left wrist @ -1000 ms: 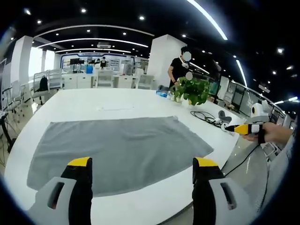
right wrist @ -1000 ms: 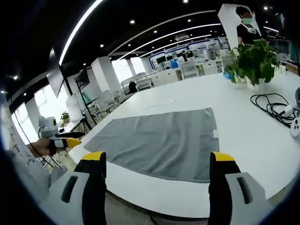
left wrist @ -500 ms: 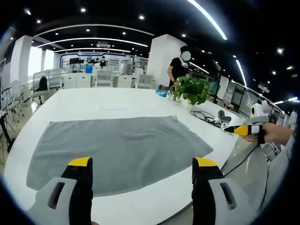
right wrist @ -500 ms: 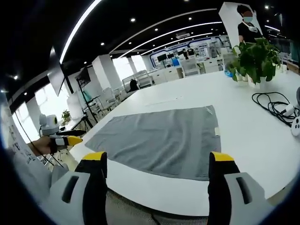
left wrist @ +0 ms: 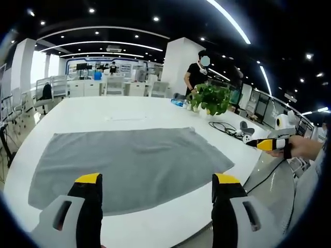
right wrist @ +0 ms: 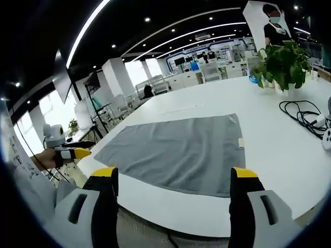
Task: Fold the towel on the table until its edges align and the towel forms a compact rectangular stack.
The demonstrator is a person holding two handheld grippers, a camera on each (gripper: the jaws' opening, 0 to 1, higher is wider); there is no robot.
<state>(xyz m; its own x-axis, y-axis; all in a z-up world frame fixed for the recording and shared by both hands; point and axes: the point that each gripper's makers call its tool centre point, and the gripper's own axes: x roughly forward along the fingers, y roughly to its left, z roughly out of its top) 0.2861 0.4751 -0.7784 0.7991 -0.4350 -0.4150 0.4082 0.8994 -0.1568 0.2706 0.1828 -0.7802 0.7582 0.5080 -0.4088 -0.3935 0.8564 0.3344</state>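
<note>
Towel (left wrist: 129,165) is lying flat and unfolded near the desk's (left wrist: 103,111) near edge, one long side running along that edge, so no fold is made yet. Both tongs are hanging off the desk on the person's side with jaws spread wide and holding nothing: left tongs (left wrist: 156,182) facing the towel's middle, right tongs (right wrist: 175,175) facing its near side. They are probably lining up for the near corners. A plant (left wrist: 211,99) and a cable (right wrist: 304,111) are sitting by the far right corner, well apart from the towel, blocking nothing.
</note>
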